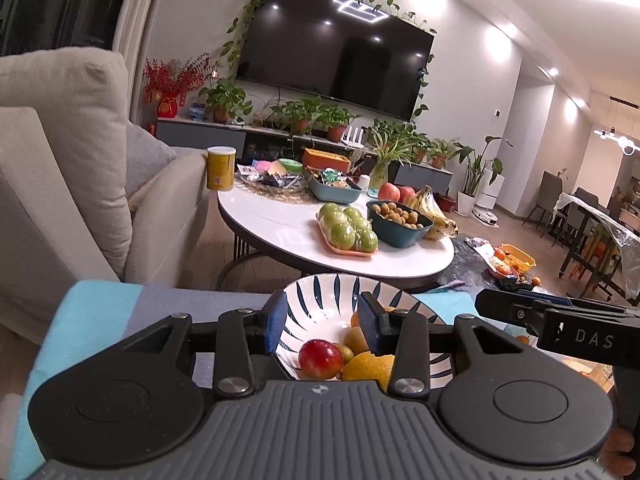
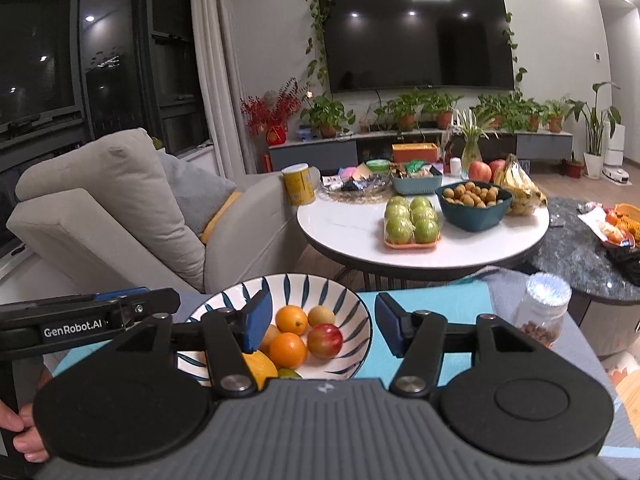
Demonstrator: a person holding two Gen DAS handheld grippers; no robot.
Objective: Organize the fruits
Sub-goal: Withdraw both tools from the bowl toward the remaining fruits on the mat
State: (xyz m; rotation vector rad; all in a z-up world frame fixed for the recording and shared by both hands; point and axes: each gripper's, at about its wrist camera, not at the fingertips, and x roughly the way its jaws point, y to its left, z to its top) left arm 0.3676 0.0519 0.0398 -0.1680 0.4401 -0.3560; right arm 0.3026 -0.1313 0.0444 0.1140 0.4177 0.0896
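Note:
A white bowl with dark blue leaf strokes (image 1: pixel 320 296) (image 2: pixel 344 300) sits on a blue-and-grey cloth right in front of me. It holds a red apple (image 1: pixel 320 358) (image 2: pixel 325 340), two oranges (image 2: pixel 288 350), a yellow lemon (image 1: pixel 368 366) (image 2: pixel 260 368) and small pale fruits (image 2: pixel 321 314). My left gripper (image 1: pixel 322 326) is open and empty, its fingers over the bowl. My right gripper (image 2: pixel 320 322) is open and empty, also over the bowl. Each gripper shows at the edge of the other's view.
A round white table (image 2: pixel 348 224) beyond carries a tray of green apples (image 2: pixel 412 220), a teal bowl of small brown fruits (image 2: pixel 474 204), bananas (image 2: pixel 518 188), red apples and snacks. A beige sofa (image 2: pixel 120 208) stands left. A jar of nuts (image 2: pixel 540 312) stands right, before a dark marble table (image 2: pixel 580 256).

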